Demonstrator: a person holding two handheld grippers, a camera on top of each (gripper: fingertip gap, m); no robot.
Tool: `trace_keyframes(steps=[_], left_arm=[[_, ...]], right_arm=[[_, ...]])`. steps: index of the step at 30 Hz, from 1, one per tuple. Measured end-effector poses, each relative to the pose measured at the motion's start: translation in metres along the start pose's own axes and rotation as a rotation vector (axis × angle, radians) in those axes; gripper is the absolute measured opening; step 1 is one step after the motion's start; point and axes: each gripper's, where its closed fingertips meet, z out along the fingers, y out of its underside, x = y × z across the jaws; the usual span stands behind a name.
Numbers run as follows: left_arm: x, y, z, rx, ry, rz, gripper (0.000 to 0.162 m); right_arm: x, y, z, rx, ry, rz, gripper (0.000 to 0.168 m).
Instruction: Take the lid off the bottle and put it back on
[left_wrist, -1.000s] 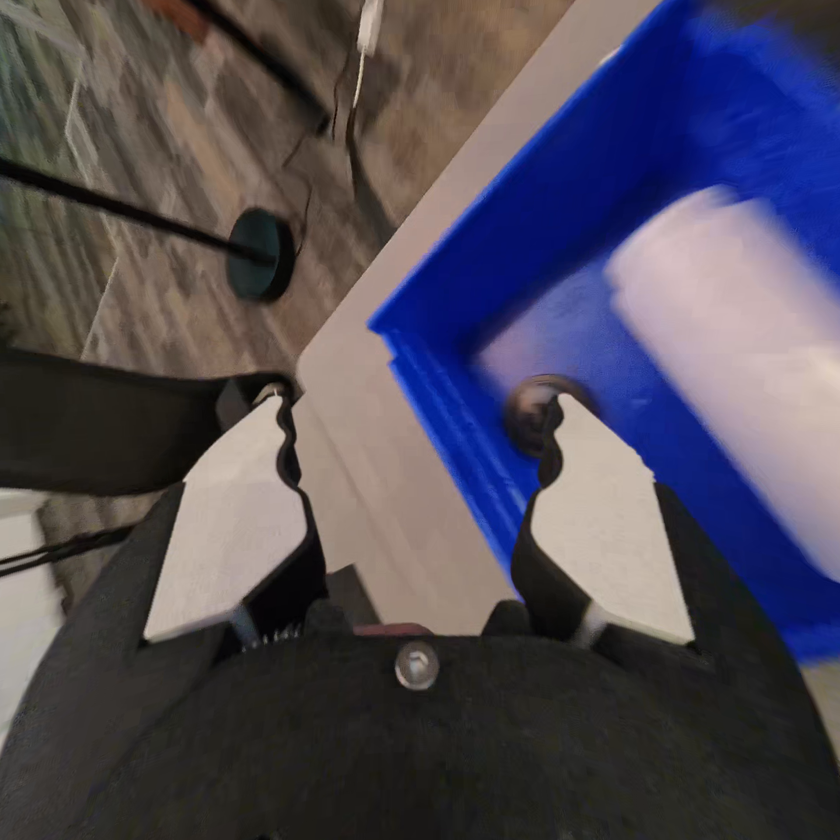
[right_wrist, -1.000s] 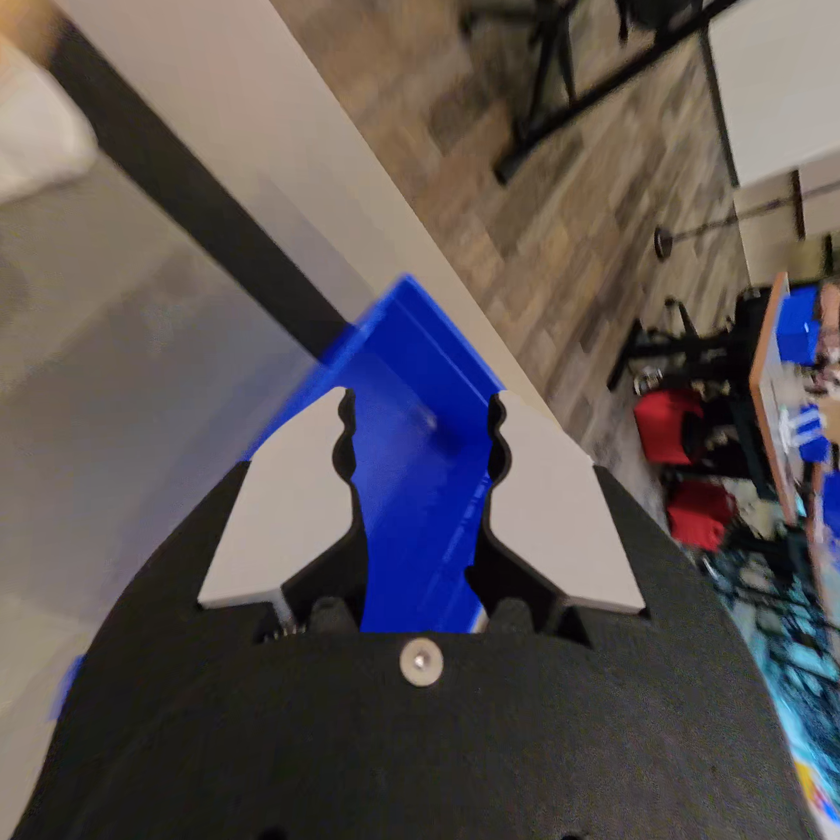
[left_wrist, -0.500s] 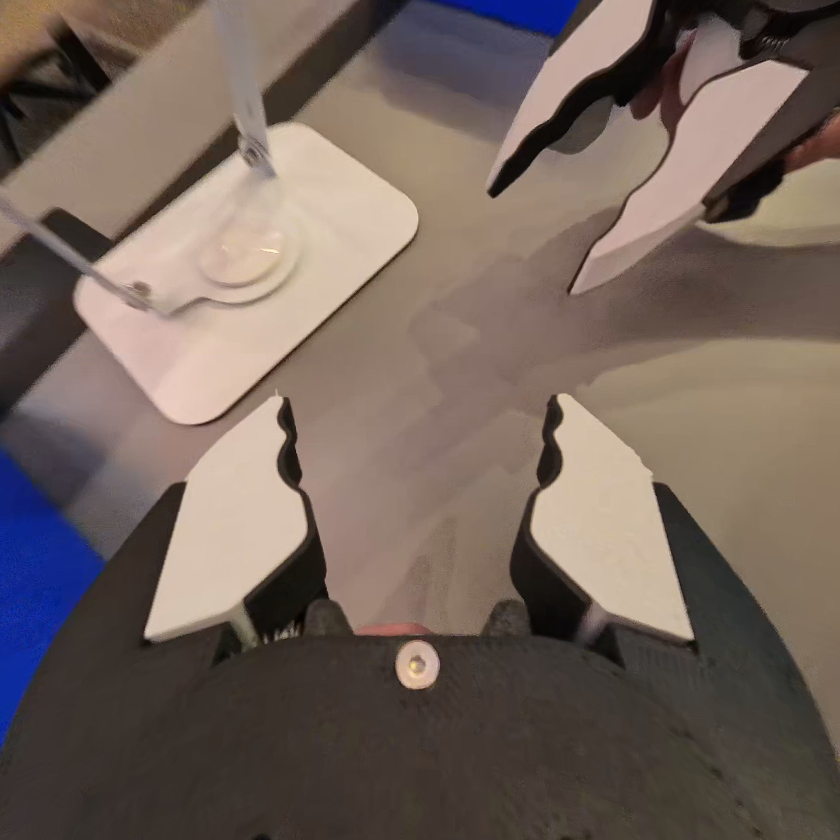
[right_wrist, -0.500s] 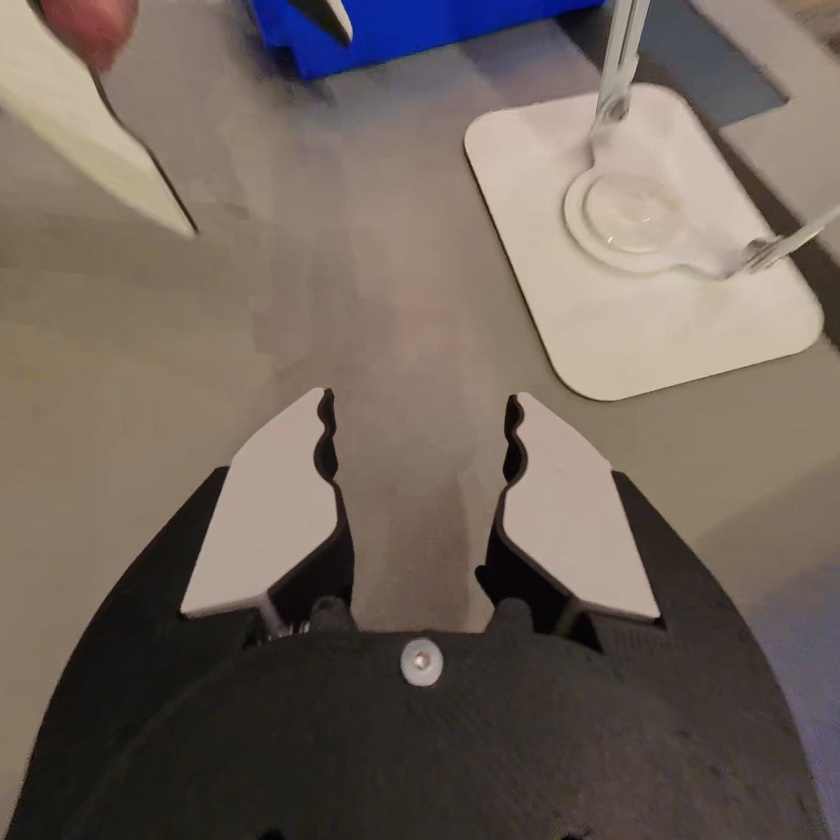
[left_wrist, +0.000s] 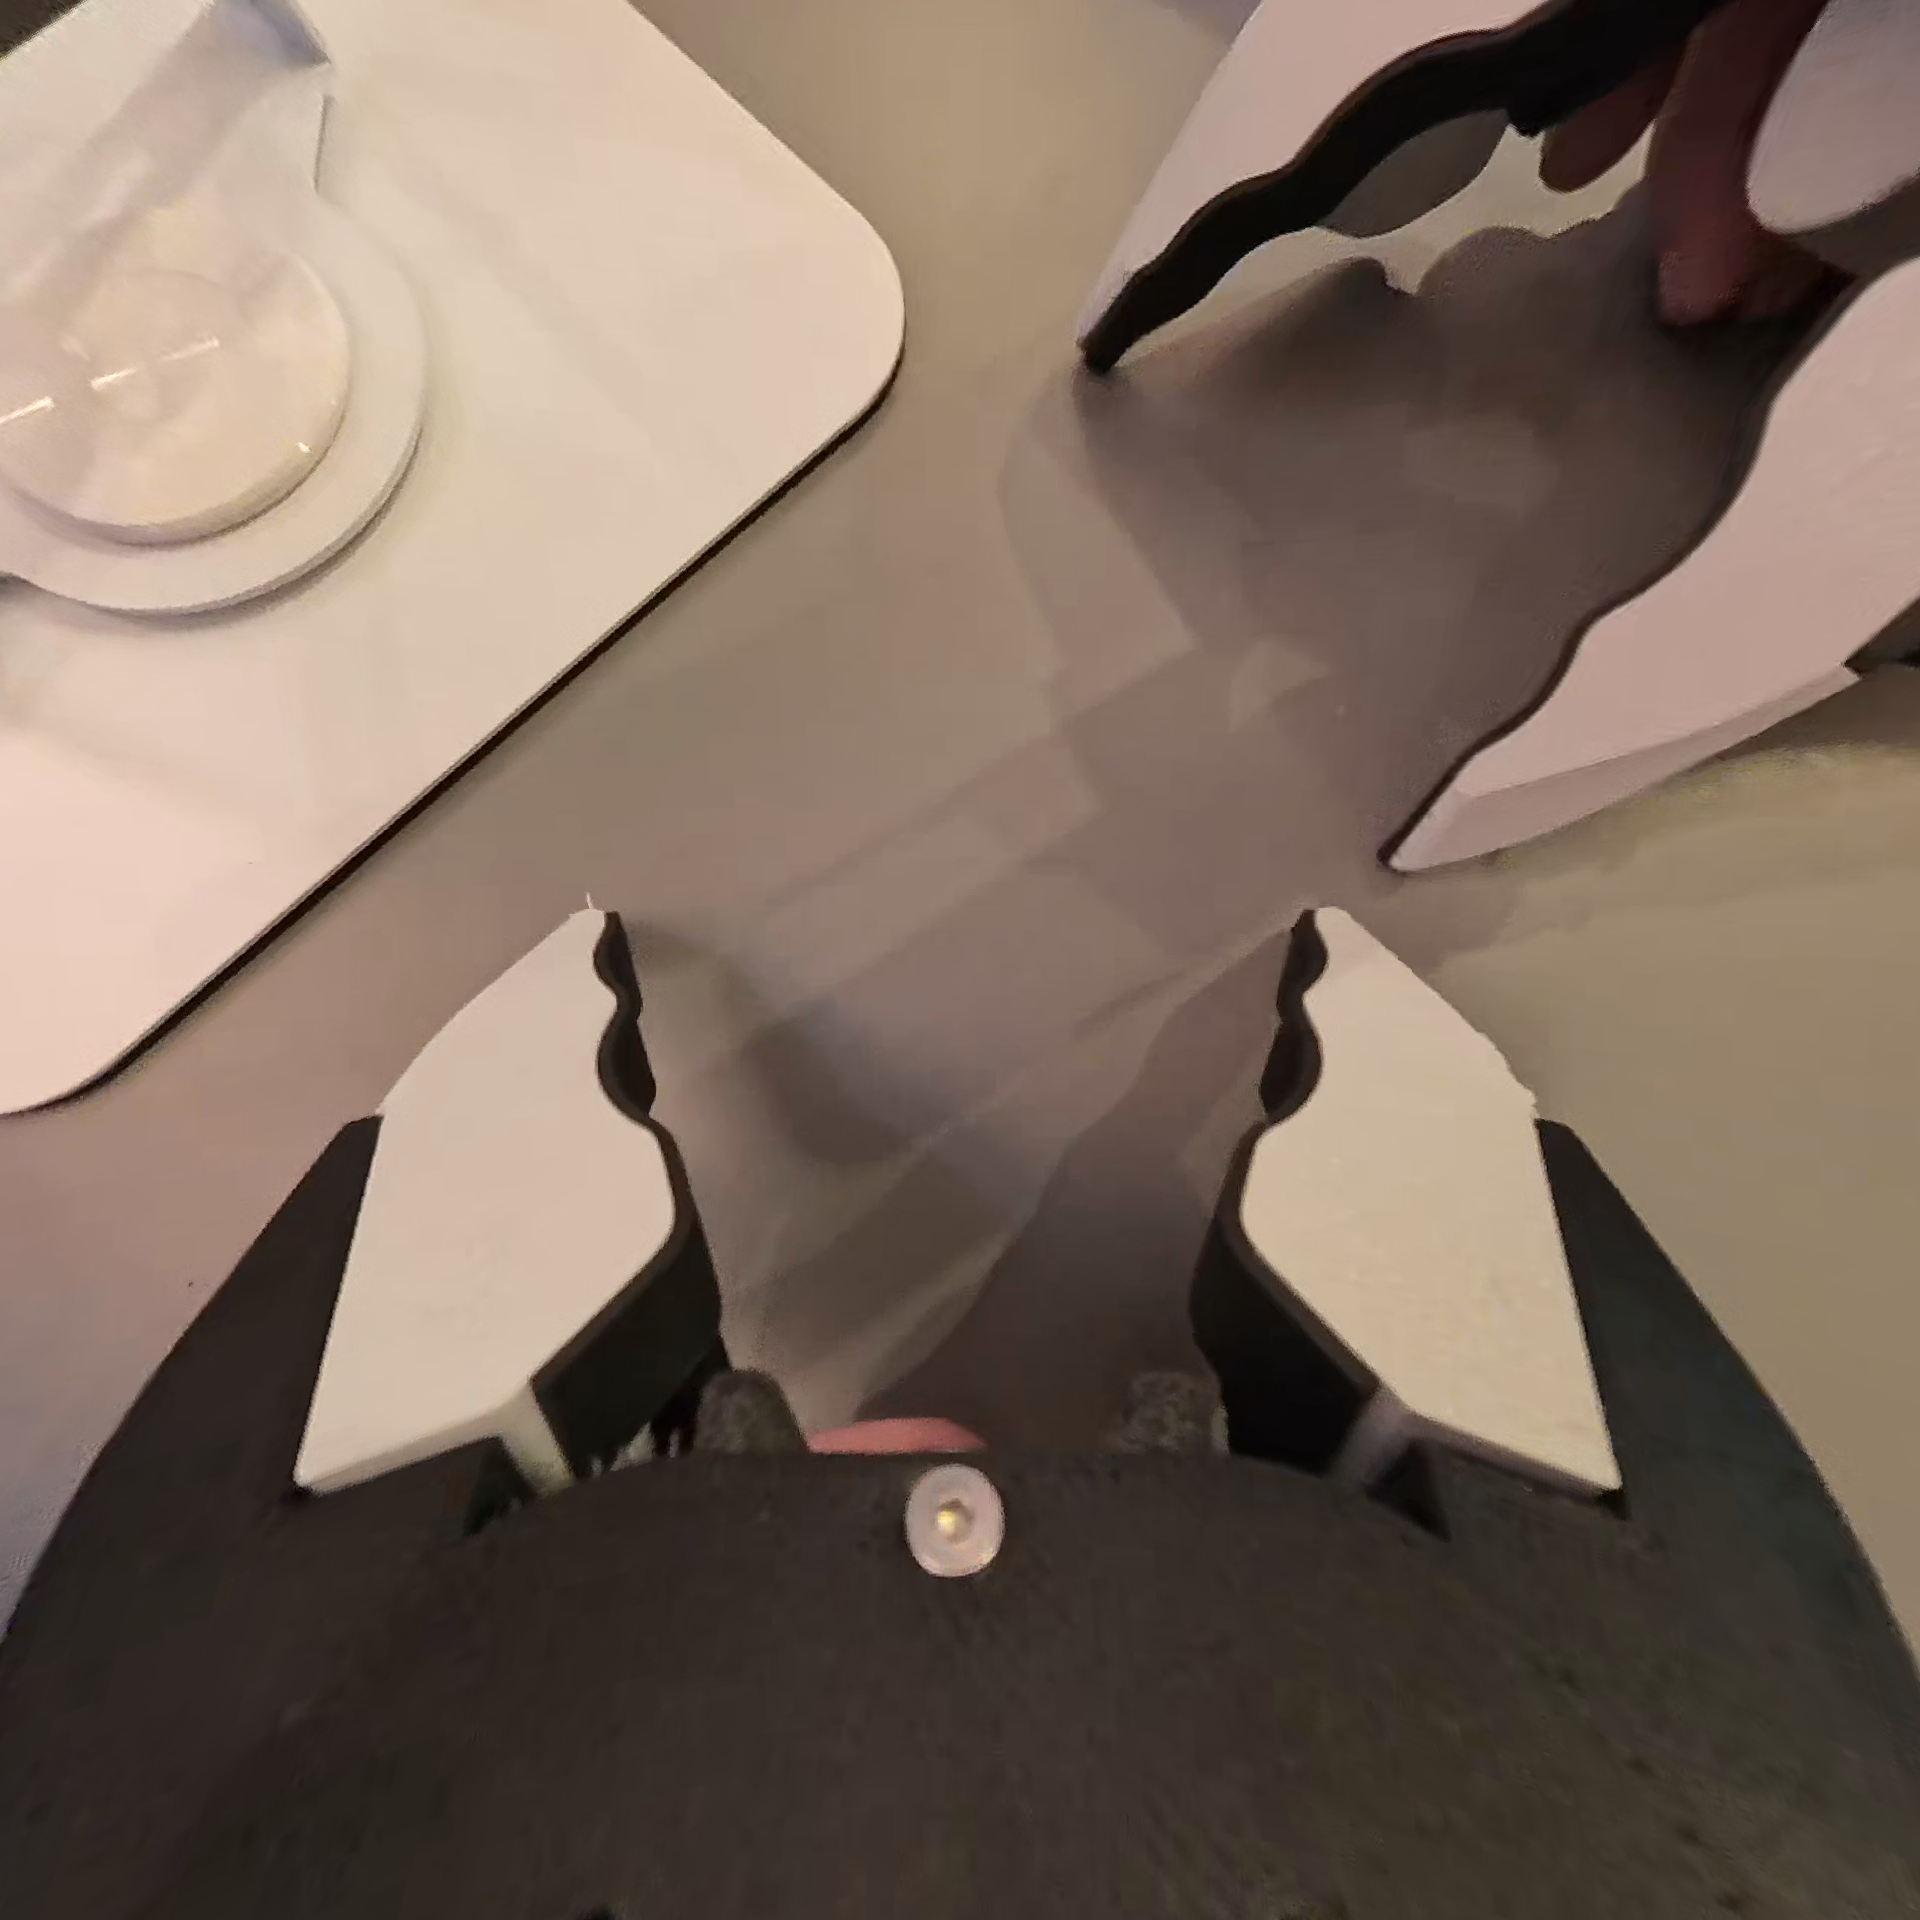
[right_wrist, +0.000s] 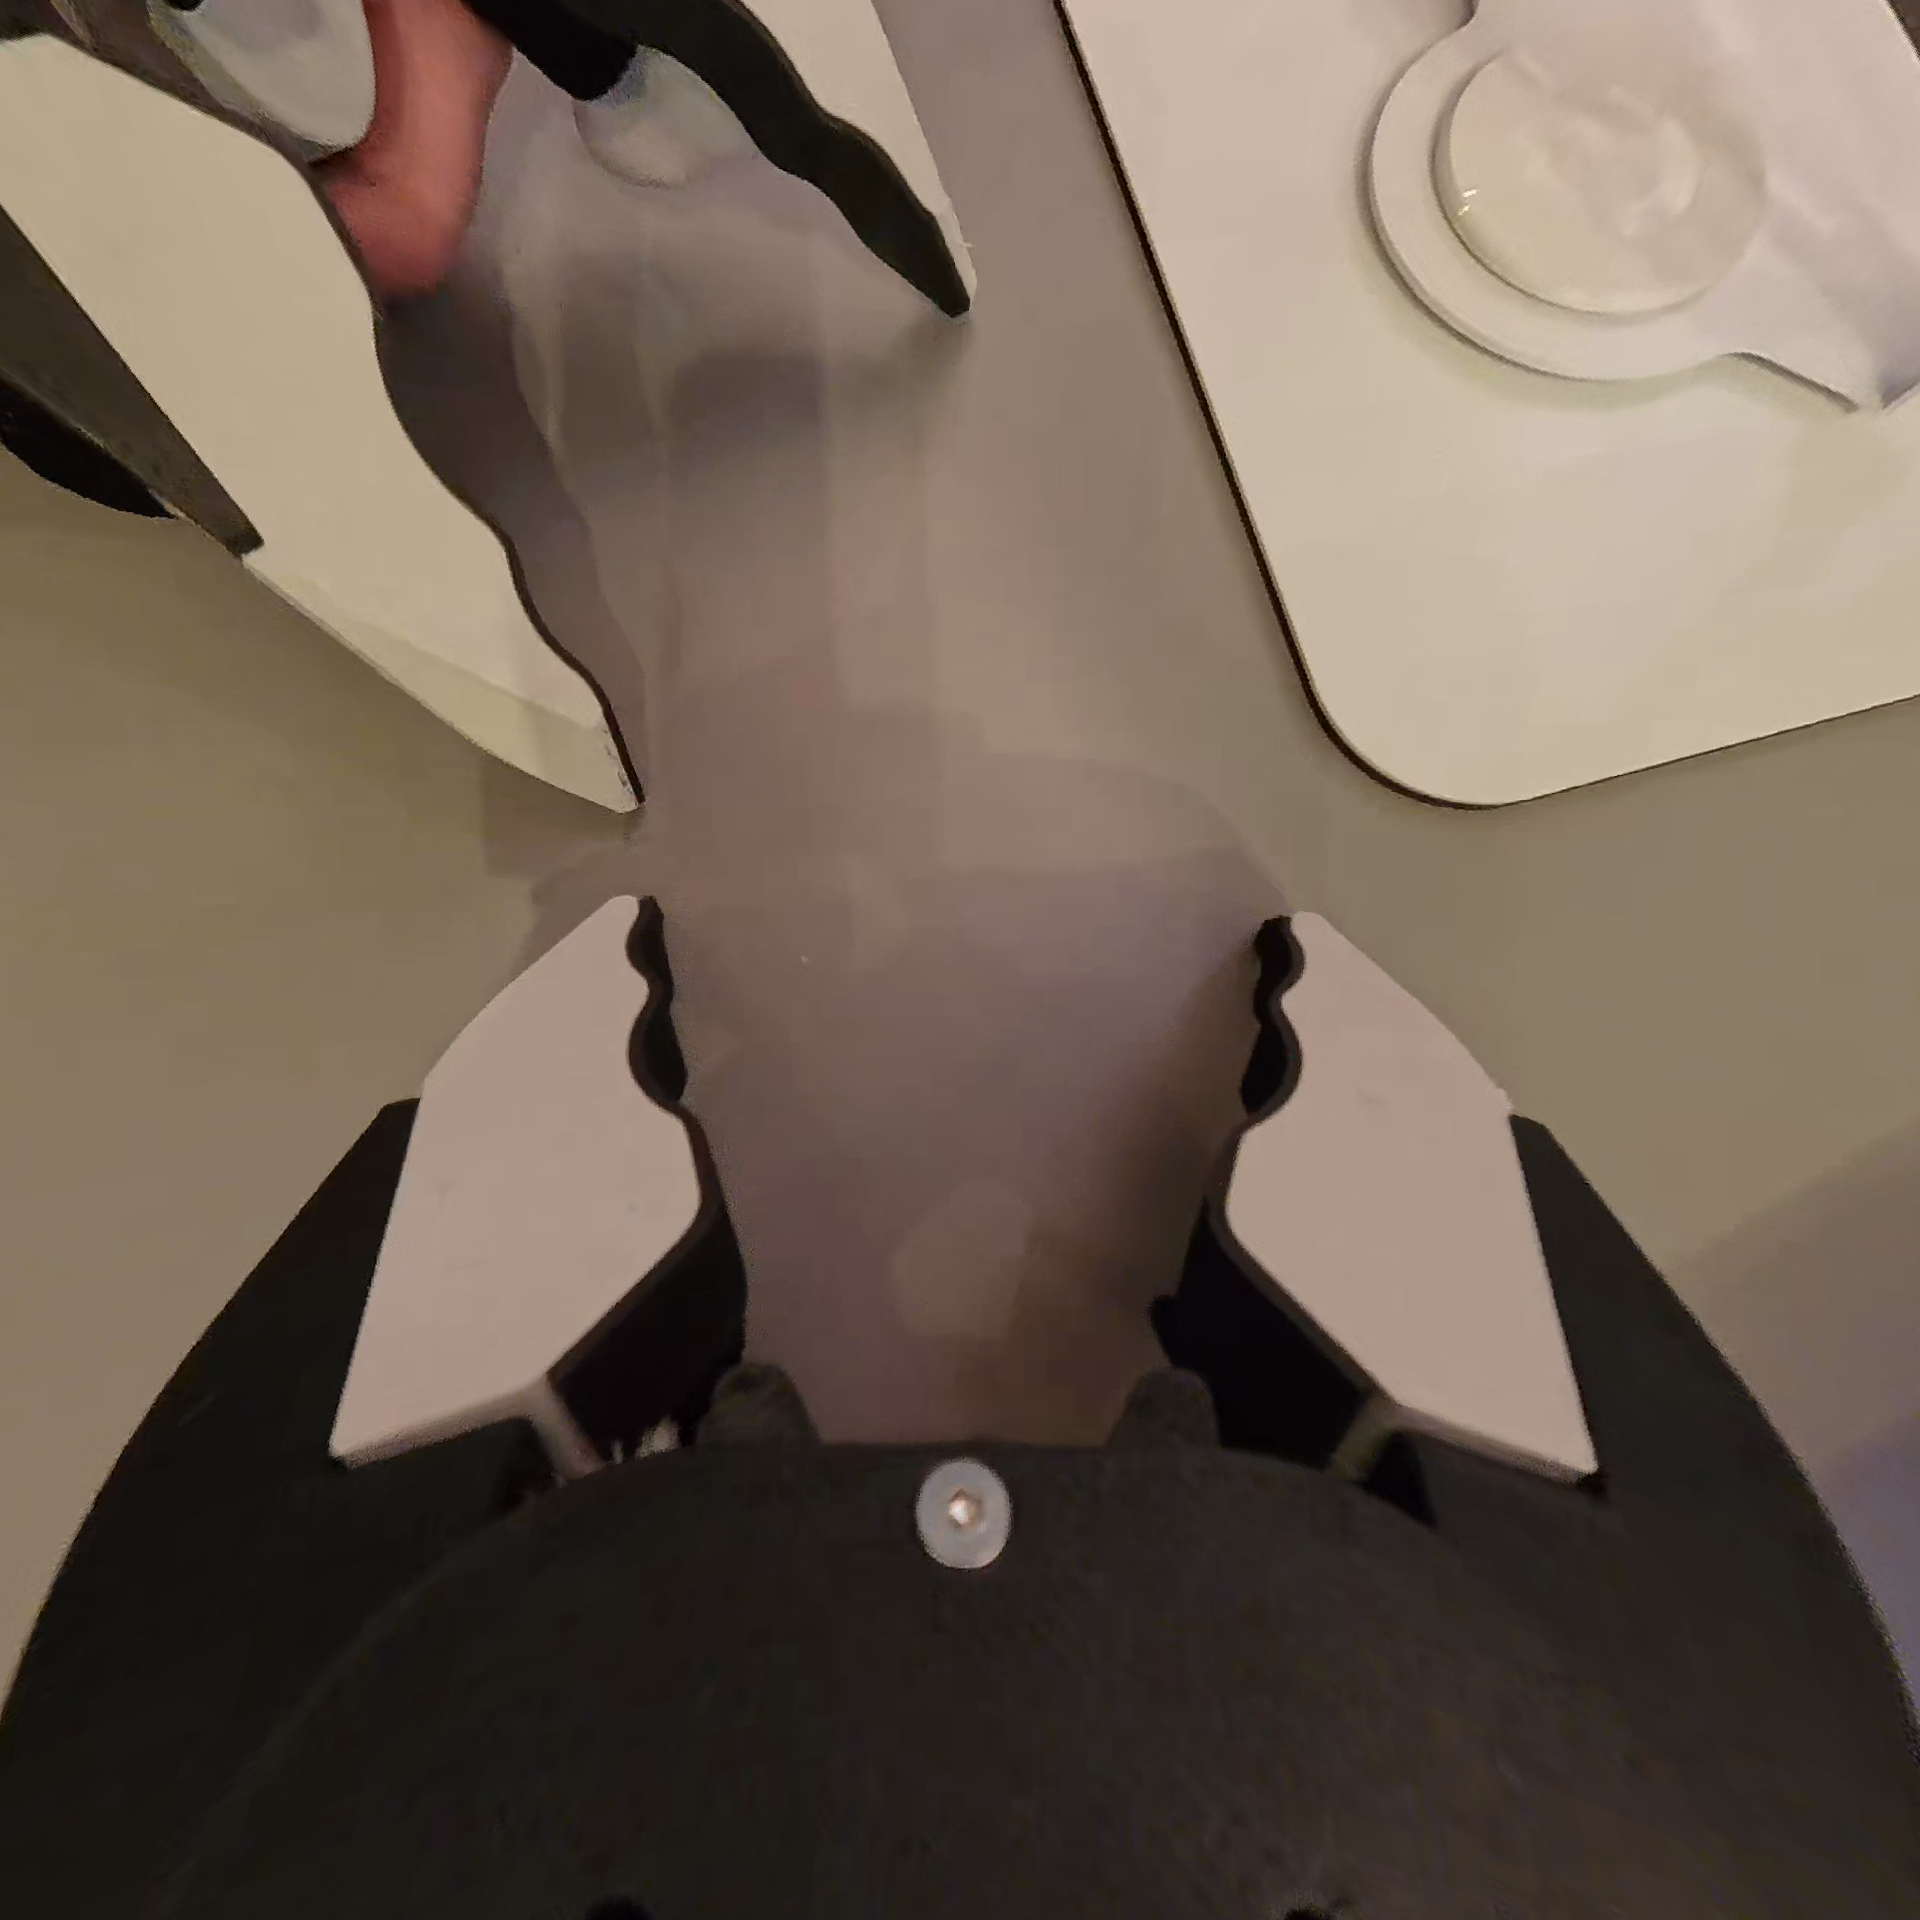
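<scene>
No bottle or lid shows in either view. My left gripper (left_wrist: 956, 920) is open and empty, pointing down close over the grey table (left_wrist: 935, 644). My right gripper (right_wrist: 961, 914) is open and empty too, low over the same table (right_wrist: 935, 644). Each gripper shows in the other's view: the right one is at the upper right of the left wrist view (left_wrist: 1236, 603), the left one at the upper left of the right wrist view (right_wrist: 800, 551). The two face each other, tips close together but apart. A person's fingers (right_wrist: 405, 208) hold the left gripper.
A white flat stand base (left_wrist: 540, 436) with a round clear disc (left_wrist: 156, 384) lies on the table beside the grippers. It also shows at the upper right of the right wrist view (right_wrist: 1558, 540). Shadows of the grippers fall on the table between them.
Both grippers swung from the blue bin to over the grey table, then dropped lower and closer to each other. The right gripper's jaws have opened wider. The blue bin has left view.
</scene>
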Motion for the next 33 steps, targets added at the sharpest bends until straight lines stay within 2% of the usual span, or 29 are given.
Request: trace_keyframes(steps=[3, 6, 18, 20, 23, 26, 29, 31, 33], left_arm=[[0.003, 0.001, 0.001, -0.008, 0.005, 0.024, 0.12], [0.003, 0.001, 0.0, -0.007, 0.005, 0.023, 0.12], [0.002, 0.001, -0.001, -0.004, 0.01, 0.023, 0.117], [0.01, 0.009, -0.009, -0.042, 0.061, 0.102, 0.118], [-0.001, 0.005, -0.054, -0.02, 0.011, 0.159, 0.119], [-0.028, -0.018, -0.125, 0.147, -0.059, 0.058, 0.115], [-0.084, -0.023, -0.195, 0.267, -0.259, -0.069, 0.105], [-0.129, -0.011, -0.221, 0.254, -0.386, -0.158, 0.101], [-0.166, 0.009, -0.223, 0.194, -0.398, -0.291, 0.101]], right_arm=[[-0.001, 0.001, 0.002, -0.006, -0.004, -0.011, 0.12], [0.0, 0.002, 0.003, -0.016, -0.002, 0.006, 0.127], [0.0, 0.002, 0.002, -0.017, 0.0, 0.005, 0.128], [0.0, 0.002, 0.002, -0.017, -0.002, 0.002, 0.128], [-0.001, 0.003, 0.001, -0.017, -0.003, 0.0, 0.128], [-0.001, 0.003, 0.001, -0.016, -0.003, 0.001, 0.128], [-0.001, 0.003, 0.001, -0.016, -0.003, 0.001, 0.128], [-0.001, 0.003, 0.001, -0.016, -0.004, 0.0, 0.128], [-0.001, 0.003, 0.001, -0.016, -0.005, -0.001, 0.127]])
